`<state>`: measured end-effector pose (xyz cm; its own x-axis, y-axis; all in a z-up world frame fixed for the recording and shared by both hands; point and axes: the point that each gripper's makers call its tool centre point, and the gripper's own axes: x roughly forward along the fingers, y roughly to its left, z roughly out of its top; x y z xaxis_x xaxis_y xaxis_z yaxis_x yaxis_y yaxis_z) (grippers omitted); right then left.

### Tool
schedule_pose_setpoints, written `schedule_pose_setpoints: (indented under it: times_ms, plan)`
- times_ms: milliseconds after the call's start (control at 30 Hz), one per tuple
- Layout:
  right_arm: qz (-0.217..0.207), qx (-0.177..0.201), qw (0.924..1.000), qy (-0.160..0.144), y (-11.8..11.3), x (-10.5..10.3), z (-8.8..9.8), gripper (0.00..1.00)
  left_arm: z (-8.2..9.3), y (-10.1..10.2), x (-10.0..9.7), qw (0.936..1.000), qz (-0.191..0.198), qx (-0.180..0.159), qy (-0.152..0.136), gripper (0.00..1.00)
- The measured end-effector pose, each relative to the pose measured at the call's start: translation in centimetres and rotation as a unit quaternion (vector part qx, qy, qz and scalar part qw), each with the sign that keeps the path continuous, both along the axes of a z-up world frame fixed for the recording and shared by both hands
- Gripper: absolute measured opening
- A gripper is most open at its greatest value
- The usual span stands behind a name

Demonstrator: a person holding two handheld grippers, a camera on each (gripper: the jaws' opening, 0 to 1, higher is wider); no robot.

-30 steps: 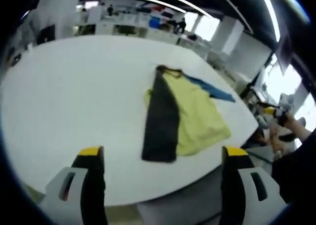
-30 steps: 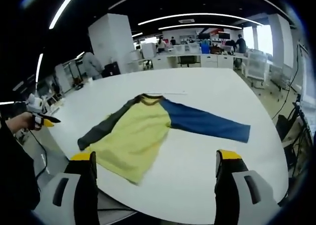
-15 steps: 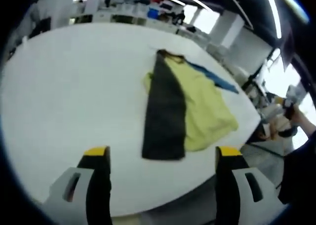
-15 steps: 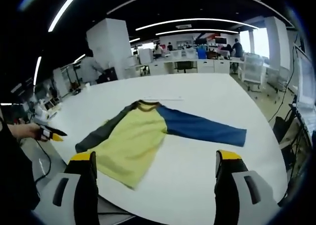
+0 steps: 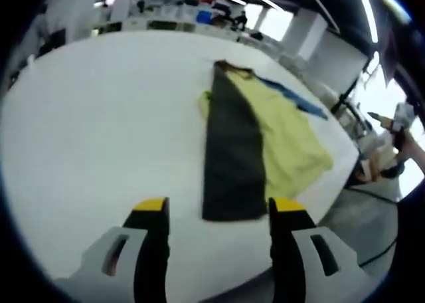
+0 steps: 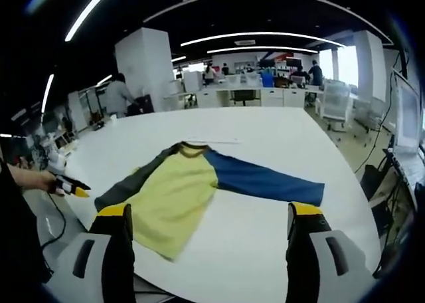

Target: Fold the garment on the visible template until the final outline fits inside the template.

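Observation:
A long-sleeved shirt lies flat on the white table [image 6: 279, 130]. It has a yellow body [image 6: 176, 197], a blue sleeve [image 6: 265, 182] stretched out to the right, and a dark grey sleeve [image 6: 129, 183]. In the left gripper view the dark grey sleeve [image 5: 232, 150] runs straight toward me beside the yellow body [image 5: 292, 140], with the blue sleeve [image 5: 295, 100] beyond. My left gripper [image 5: 219, 206] is open just above the sleeve's cuff end. My right gripper [image 6: 209, 210] is open, above the table edge near the shirt's hem. A thin pale line [image 6: 216, 141] lies beyond the collar.
The table's rounded edge [image 5: 332, 190] runs close to the shirt's hem. A hand holds the left gripper [image 6: 70, 183] off the table's left side. Office desks, chairs [image 6: 335, 97] and a person [image 6: 119, 94] stand behind the table.
The left gripper has come closer to the dark sleeve's cuff and its jaws have narrowed a little. The right gripper's view has barely shifted. The shirt lies as before.

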<state>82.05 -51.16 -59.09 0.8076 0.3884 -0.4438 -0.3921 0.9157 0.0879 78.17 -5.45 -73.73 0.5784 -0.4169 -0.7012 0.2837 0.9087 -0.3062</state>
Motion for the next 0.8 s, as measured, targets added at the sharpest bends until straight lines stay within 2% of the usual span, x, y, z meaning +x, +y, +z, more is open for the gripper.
schedule_pose_setpoints:
  times_ms: [133, 400, 567, 800]
  plan:
    - [-0.002, 0.001, 1.0000, 0.002, -0.1, 0.0, 0.0, 0.96, -0.8, -0.3, 0.0, 1.0000, -0.006, -0.005, 0.006, 0.47]
    - [0.003, 0.001, 0.9999, 0.014, 0.1, -0.3, -0.6, 0.97, -2.0, -0.7, -0.2, 0.9996, -0.015, -0.006, 0.021, 0.42]
    - [0.023, 0.001, 0.9993, 0.030, 1.0, -0.7, -1.2, 1.00, -2.5, -0.8, -0.2, 0.9994, -0.017, -0.008, 0.028, 0.41]
    - [0.024, -0.002, 0.9989, 0.041, 1.1, -0.8, -1.9, 1.00, -2.6, -0.9, -0.1, 0.9992, -0.021, -0.012, 0.031, 0.35]
